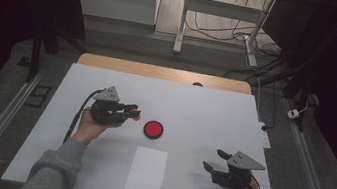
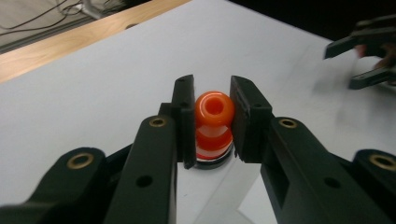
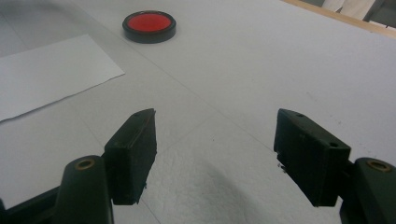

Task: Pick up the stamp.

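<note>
The work looks like stamping: an orange stamp [image 2: 214,122] is already picked up and sits clamped in the left tool [image 1: 132,112], held above the bench [image 1: 205,105] at about 9 o'clock from the red ink pad [image 1: 153,129]. In the left gripper view the jaws close tight on the stamp's waisted handle, one pad [image 2: 185,122] on each side, with its knob toward the camera and its dark-rimmed base pointing away toward the bench. So the pick-up is done. What is left, by my reading, is to press the stamp on the pad and then on the white paper [image 1: 146,170], which lies flat at 6 o'clock from the pad and shows no mark that I can make out

The right tool [image 1: 215,161] rests low near the bench's near right corner, at about 4 o'clock from the pad and well apart from it. In the right gripper view its jaws stand wide apart with nothing between them, pointing across the bare bench toward the pad [image 3: 149,26] and the paper's corner [image 3: 51,74]. It touches neither; it could well steady the paper later, though that is a guess
</note>
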The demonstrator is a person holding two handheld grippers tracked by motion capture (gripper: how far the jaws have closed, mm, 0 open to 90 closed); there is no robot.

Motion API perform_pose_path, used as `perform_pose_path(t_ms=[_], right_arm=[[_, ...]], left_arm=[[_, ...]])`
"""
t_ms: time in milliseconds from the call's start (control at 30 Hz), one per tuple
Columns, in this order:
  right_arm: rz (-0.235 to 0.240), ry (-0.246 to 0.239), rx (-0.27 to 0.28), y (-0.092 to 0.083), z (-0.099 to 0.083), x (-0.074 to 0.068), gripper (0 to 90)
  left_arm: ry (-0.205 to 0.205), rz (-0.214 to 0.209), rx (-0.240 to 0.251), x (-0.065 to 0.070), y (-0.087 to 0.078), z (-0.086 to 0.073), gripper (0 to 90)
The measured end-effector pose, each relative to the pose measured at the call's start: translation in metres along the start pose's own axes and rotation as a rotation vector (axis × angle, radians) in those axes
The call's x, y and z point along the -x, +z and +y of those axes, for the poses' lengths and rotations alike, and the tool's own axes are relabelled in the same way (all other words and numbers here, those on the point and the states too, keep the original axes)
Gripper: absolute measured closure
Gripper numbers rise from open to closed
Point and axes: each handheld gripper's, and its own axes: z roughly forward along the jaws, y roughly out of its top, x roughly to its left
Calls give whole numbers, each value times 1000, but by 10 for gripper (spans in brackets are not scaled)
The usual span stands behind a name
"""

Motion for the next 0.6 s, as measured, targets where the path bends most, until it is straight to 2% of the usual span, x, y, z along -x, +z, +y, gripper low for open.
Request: perform_pose_path(t_ms=[600], right_arm=[[0, -1, 7, -1, 0, 0, 297]], left_arm=[[38, -72, -6, 24, 4, 6, 721]])
